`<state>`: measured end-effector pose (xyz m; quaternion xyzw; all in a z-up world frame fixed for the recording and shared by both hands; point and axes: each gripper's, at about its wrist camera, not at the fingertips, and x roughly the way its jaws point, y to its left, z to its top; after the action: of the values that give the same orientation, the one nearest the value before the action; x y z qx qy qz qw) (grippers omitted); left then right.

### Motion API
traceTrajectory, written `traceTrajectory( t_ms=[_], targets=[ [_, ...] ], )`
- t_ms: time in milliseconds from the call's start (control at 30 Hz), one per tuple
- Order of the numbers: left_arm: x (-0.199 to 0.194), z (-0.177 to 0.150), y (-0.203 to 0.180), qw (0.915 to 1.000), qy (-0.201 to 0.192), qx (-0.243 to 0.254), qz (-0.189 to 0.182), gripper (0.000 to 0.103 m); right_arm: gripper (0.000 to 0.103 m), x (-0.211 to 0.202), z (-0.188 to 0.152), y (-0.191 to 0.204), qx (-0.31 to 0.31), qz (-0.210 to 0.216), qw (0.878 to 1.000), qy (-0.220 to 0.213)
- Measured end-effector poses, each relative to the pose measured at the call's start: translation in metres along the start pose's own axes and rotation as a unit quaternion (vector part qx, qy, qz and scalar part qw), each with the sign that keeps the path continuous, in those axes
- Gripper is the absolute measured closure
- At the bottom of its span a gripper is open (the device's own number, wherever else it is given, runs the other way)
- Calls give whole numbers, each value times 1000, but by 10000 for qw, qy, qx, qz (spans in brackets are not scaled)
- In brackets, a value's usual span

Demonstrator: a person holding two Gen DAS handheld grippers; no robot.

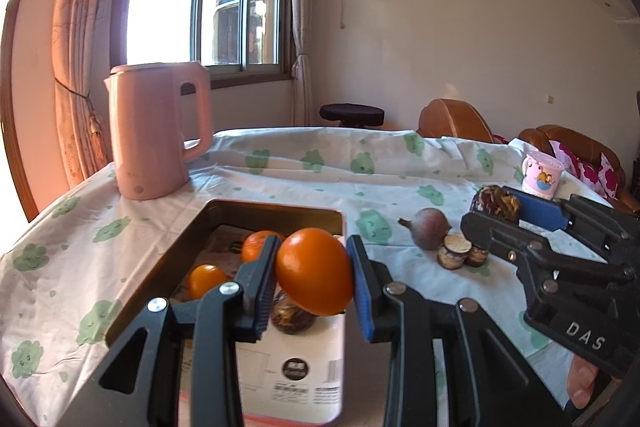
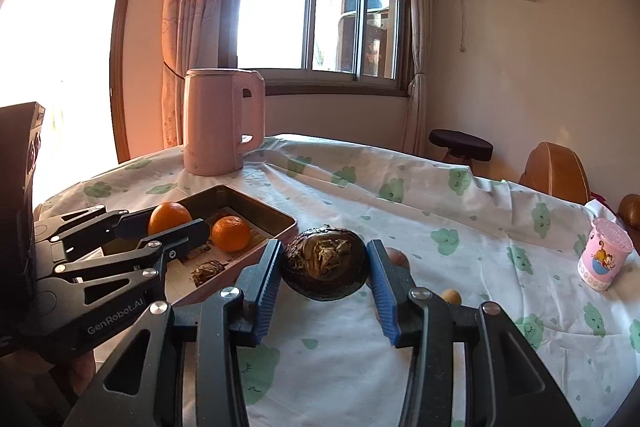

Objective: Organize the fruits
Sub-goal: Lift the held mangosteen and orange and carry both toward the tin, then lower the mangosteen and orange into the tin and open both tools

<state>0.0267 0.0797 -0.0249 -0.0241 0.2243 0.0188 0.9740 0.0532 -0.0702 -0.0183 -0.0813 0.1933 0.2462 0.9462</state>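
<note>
My left gripper (image 1: 314, 277) is shut on an orange (image 1: 314, 273) and holds it above the rectangular metal tin (image 1: 276, 209). Two more oranges (image 1: 256, 245) and a dark brown fruit (image 1: 290, 315) lie in the tin. My right gripper (image 2: 324, 267) is shut on a dark brown round fruit (image 2: 324, 265) above the tablecloth, right of the tin (image 2: 256, 203). It also shows in the left wrist view (image 1: 516, 207). A purplish onion-shaped fruit (image 1: 430, 227) and small brown round pieces (image 1: 456, 251) lie on the cloth between the grippers.
A pink electric kettle (image 1: 156, 131) stands behind the tin at the table's far left. A pink printed cup (image 1: 540, 173) stands at the far right edge. The table has a white cloth with green clouds (image 1: 320, 163). A stool and brown sofa lie beyond.
</note>
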Motion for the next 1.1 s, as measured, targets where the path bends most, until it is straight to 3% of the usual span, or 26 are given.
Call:
traceTrajectory(
  t_ms=[433,1100],
  targets=[
    [-4,-3,56,9985,165,-340,397,68,58,16,8,51,-366,372,9986,123],
    [-1,-13,84,9958,411,-451,686,68,58,41,-3,88,-531,764,9946,466]
  ],
)
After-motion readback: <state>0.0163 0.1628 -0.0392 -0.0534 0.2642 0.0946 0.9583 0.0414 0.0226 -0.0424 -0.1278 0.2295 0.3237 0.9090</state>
